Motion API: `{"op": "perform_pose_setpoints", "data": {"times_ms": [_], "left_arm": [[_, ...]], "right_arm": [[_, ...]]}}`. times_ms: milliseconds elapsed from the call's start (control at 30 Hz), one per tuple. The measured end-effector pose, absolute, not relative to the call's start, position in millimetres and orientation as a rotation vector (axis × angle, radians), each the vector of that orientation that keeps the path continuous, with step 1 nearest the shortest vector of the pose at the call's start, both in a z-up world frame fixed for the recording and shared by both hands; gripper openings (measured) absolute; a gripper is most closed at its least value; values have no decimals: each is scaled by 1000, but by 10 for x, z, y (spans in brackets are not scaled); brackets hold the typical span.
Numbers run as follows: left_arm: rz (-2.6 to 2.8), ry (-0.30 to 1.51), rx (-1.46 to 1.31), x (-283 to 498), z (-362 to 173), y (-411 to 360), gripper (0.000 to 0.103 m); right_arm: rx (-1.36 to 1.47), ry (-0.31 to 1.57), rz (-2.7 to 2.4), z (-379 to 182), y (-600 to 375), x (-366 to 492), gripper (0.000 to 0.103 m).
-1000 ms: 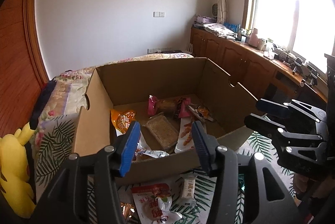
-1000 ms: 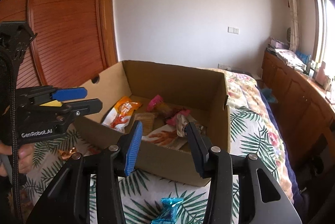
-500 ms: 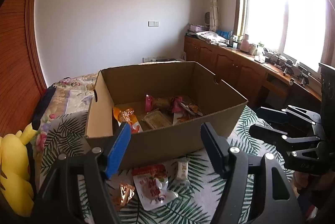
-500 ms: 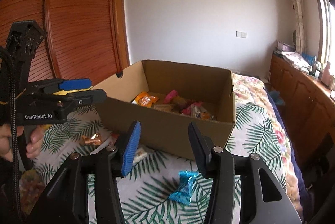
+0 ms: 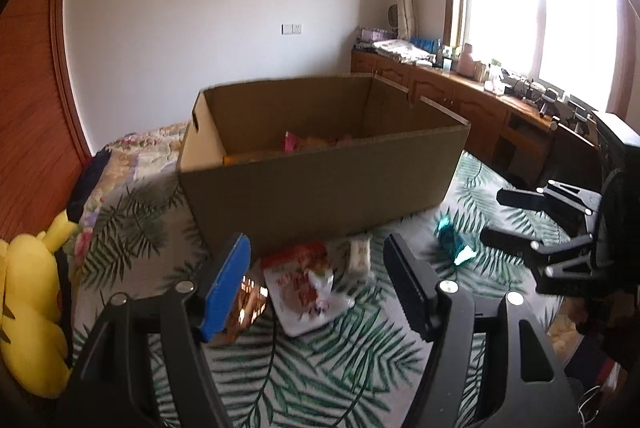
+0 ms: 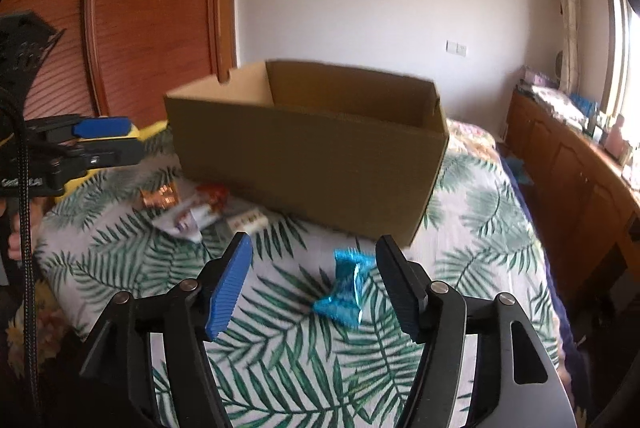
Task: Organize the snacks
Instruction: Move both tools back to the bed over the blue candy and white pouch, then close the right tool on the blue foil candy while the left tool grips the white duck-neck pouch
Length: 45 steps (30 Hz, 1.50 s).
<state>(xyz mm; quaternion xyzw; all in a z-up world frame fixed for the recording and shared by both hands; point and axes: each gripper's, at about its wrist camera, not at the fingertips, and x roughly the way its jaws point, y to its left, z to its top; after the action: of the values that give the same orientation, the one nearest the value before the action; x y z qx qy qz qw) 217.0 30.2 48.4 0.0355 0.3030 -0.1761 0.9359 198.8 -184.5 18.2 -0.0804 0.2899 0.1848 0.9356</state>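
Note:
An open cardboard box point(image 5: 320, 180) point(image 6: 304, 164) stands on the palm-leaf bedspread, with a few snack packets just showing inside. In front of it lie a red-and-white pouch point(image 5: 304, 284) point(image 6: 196, 212), a small white bar point(image 5: 359, 254) point(image 6: 248, 222) and a copper wrapper point(image 5: 250, 302) point(image 6: 160, 197). My left gripper point(image 5: 315, 242) point(image 6: 136, 137) hovers open above the pouch with nothing held. A teal wrapped candy point(image 6: 346, 286) point(image 5: 452, 244) lies on the spread between the fingers of my right gripper point(image 6: 313, 242) point(image 5: 492, 214). Its jaws are opening and do not touch the candy.
A yellow plush toy point(image 5: 28, 300) sits at the bed's left edge. Wooden cabinets point(image 5: 480, 108) run under the window on the right, and a wooden wardrobe point(image 6: 140, 28) stands behind the box. A hand point(image 6: 16, 240) holds the left gripper.
Both grippers have drawn back from over the box and sunk toward the bedspread. Both pairs of jaws stand wider. The loose snacks in front of the box have come into full view.

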Motion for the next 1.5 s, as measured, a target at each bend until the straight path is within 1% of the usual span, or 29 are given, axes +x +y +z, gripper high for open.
{"op": "perform_pose_setpoints", "data": {"times_ms": [300, 467, 533, 600, 633, 733, 833, 1500], "left_arm": [[-326, 712, 31, 2252, 53, 397, 69], [-309, 763, 11, 2341, -134, 403, 69], [-306, 780, 18, 2370, -180, 379, 69], [-305, 789, 20, 2402, -210, 361, 69], [-307, 795, 16, 2419, -227, 348, 69], [-309, 811, 3, 2490, -245, 325, 69], [-310, 830, 3, 2570, -273, 278, 69], [-226, 915, 71, 3028, -408, -12, 70]], "right_arm": [[-136, 696, 363, -91, -1968, 2268, 66], [-129, 770, 360, -249, -1990, 2447, 62], [-136, 790, 362, -286, -1983, 2486, 54], [-143, 806, 374, -308, -1967, 2508, 51], [-151, 812, 377, -316, -1951, 2514, 47], [-183, 830, 380, -368, -1893, 2522, 38], [-212, 831, 372, -393, -1840, 2515, 33], [-188, 833, 371, -413, -1871, 2525, 34]]}}
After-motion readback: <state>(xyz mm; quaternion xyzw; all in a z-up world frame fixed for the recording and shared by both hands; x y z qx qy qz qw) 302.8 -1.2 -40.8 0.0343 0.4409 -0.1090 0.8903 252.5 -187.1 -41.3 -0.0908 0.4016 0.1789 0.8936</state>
